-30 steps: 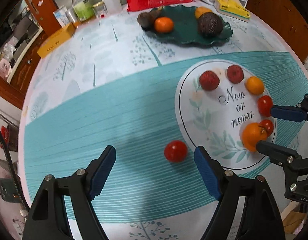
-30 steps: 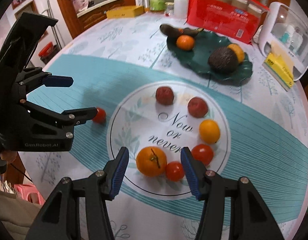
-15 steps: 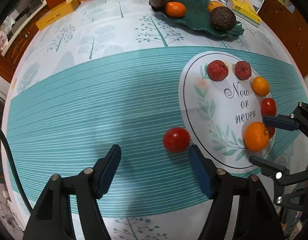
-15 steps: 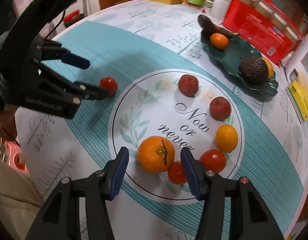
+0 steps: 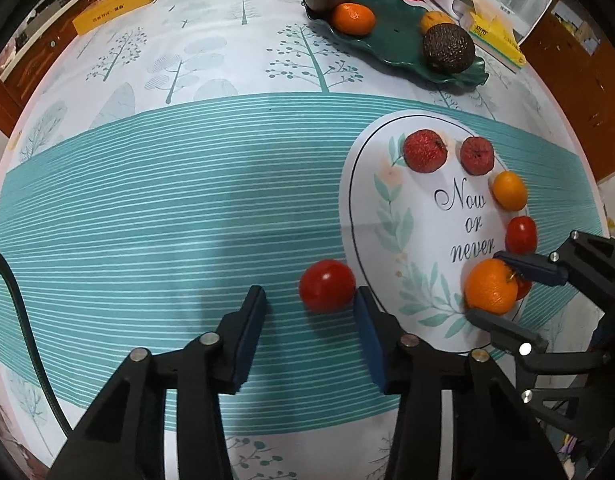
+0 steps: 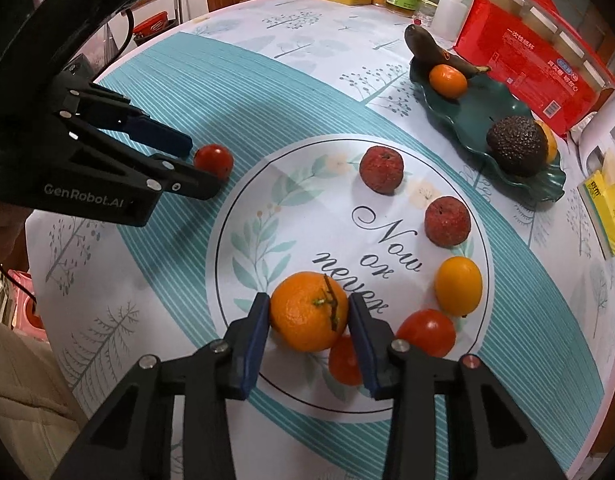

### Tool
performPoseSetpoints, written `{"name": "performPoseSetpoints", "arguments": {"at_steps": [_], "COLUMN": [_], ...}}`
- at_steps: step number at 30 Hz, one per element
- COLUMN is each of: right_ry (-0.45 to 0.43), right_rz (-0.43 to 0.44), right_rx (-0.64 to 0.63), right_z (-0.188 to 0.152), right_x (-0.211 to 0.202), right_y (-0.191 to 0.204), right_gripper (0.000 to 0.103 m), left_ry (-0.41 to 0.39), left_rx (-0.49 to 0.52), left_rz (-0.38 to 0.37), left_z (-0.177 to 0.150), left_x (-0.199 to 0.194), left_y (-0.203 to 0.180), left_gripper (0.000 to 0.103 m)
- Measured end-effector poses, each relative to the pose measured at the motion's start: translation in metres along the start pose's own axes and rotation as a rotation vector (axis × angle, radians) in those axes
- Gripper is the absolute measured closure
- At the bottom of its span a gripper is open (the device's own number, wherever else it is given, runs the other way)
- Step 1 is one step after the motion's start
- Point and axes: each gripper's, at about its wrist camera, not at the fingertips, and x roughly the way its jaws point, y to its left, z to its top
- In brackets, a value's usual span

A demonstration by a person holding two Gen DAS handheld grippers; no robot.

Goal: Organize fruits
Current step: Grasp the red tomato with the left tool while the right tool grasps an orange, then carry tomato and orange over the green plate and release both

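A red tomato lies on the teal striped cloth, just left of the round white "Now or never" mat. My left gripper is closing around it. Its right pad touches the tomato, while the left pad stands well apart. A large orange with a stem sits on the mat's near edge. My right gripper is closing, and both blue pads press on the orange's sides. In the right wrist view the left gripper reaches in from the left with the tomato at its tips.
Two red lychees, a small yellow-orange fruit and two tomatoes ring the mat. At the back right a dark green leaf dish holds an avocado, a mandarin and a dark banana. Behind stand a red package, bottles and a yellow box.
Both grippers' jaws have narrowed. The left one has moved in on the tomato and rolled. The right one's pads have closed onto the large orange.
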Motion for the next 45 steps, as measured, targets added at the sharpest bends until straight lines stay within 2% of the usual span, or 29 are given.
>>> {"name": "performPoseSetpoints", "arguments": {"at_steps": [5, 12, 21, 27, 35, 40, 45], "right_ry": [-0.009, -0.027, -0.093, -0.133, -0.251, -0.316, -0.312], "right_rz": [-0.006, -0.012, -0.013, -0.043, -0.178, -0.223, -0.209], "right_rx": [0.025, 0.060, 0.131, 0.243, 0.330, 0.404, 0.488], "right_z": [-0.001, -0.002, 0.012, 0.040, 0.099, 0.137, 0.165], "right_x": [0.000, -0.010, -0.057, -0.096, -0.178, -0.217, -0.212], "right_y": [-0.004, -0.008, -0.018, -0.049, -0.117, -0.171, -0.213], "right_gripper": [0.064, 0.065, 0.065, 0.065, 0.065, 0.065, 0.065], "left_ry": [0.007, -0.001, -0.083, -0.194, -0.305, -0.344, -0.347], "left_rx": [0.000, -0.001, 0.035, 0.101, 0.177, 0.206, 0.221], "left_rz": [-0.021, 0.003, 0.017, 0.058, 0.089, 0.120, 0.139], "left_z": [-0.002, -0.006, 0.011, 0.053, 0.133, 0.178, 0.212], "left_x": [0.002, -0.009, -0.070, -0.128, -0.196, -0.217, -0.202], "left_y": [-0.007, -0.012, -0.023, -0.038, -0.064, -0.080, -0.097], "left_gripper": [0.078, 0.080, 0.080, 0.080, 0.080, 0.080, 0.080]}}
